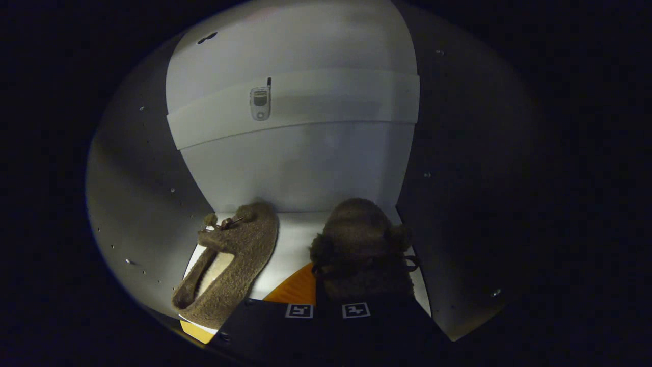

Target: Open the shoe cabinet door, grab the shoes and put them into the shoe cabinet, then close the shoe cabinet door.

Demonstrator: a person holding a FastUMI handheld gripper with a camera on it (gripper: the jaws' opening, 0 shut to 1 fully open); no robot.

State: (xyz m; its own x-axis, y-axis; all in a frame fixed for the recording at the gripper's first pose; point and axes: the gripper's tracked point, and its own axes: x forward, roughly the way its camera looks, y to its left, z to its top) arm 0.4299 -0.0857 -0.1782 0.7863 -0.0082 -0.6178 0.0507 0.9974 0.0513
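Inside the shoe cabinet [295,168], the gripper [328,310] clenches the second slipper [364,250] beside the first slipper [229,262]; release, then shut the door.

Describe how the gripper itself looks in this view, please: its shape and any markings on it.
The gripper appears as a broad, dark, flat-topped body that widens toward the camera. Near its front edge sit two small square tags with black-and-white block patterns, side by side. A small round screw head shows at its near corner. No cable is visible. The jaws lie in shadow, so their form cannot be told.
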